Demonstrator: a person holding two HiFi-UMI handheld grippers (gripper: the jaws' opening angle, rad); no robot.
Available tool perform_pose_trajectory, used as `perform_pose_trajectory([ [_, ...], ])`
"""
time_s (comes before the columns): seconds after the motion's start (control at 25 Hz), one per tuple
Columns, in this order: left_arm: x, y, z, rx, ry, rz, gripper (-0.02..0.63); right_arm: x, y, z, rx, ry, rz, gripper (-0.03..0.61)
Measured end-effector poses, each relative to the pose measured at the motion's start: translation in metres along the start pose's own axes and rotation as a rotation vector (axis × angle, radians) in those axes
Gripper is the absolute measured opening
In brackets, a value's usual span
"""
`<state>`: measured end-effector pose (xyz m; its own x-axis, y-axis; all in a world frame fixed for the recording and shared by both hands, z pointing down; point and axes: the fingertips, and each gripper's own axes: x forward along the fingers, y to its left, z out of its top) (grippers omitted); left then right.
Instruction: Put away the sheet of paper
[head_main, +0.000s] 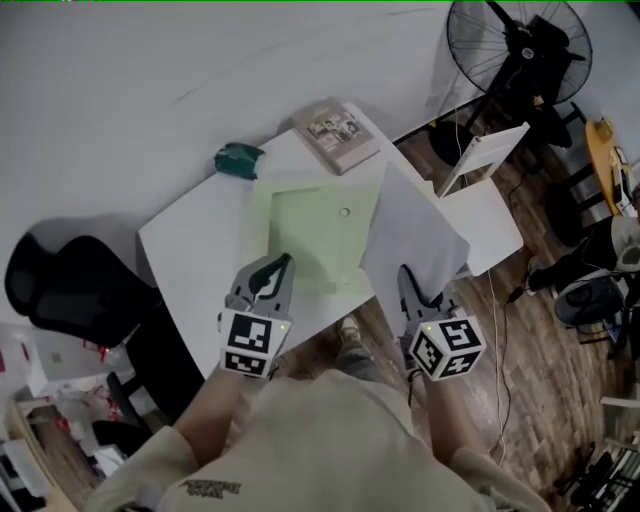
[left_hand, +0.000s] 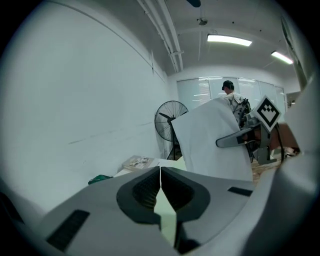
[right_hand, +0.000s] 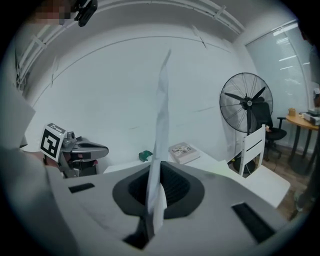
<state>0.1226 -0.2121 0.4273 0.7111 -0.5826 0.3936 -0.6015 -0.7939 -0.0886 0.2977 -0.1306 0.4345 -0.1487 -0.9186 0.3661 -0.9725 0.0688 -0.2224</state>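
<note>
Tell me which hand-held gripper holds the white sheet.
The right hand-held gripper: its jaws are shut on the sheet, lifted off the table. The left hand-held gripper is closed on the green folder instead.

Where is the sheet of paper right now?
In the head view the sheet of paper is right of centre, pinched in the right gripper, beside the green folder on the white table.

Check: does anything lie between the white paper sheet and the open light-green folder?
Nothing visible does. The white paper sheet, pinched in the right hand-held gripper, hangs just beside the open light-green folder.
</note>
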Motion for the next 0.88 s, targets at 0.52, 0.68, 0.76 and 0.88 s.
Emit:
perform_pose_trajectory([
  [0.52,0.065,0.022,-0.029,-0.099,0.143,0.189,0.021,0.105,-0.045,-0.041,0.213,0.241,0.29,0.023],
  [0.68,0.069,0.027,-0.044,-0.125,0.183,0.234,0.021,0.133,-0.052,-0.059,0.327,0.314,0.344,0.023],
  [0.76,0.069,0.03,-0.052,-0.138,0.203,0.254,0.021,0.144,-0.056,-0.07,0.361,0.343,0.356,0.023],
  [0.88,0.065,0.033,-0.064,-0.148,0.235,0.275,0.021,0.158,-0.059,-0.089,0.396,0.391,0.365,0.023],
])
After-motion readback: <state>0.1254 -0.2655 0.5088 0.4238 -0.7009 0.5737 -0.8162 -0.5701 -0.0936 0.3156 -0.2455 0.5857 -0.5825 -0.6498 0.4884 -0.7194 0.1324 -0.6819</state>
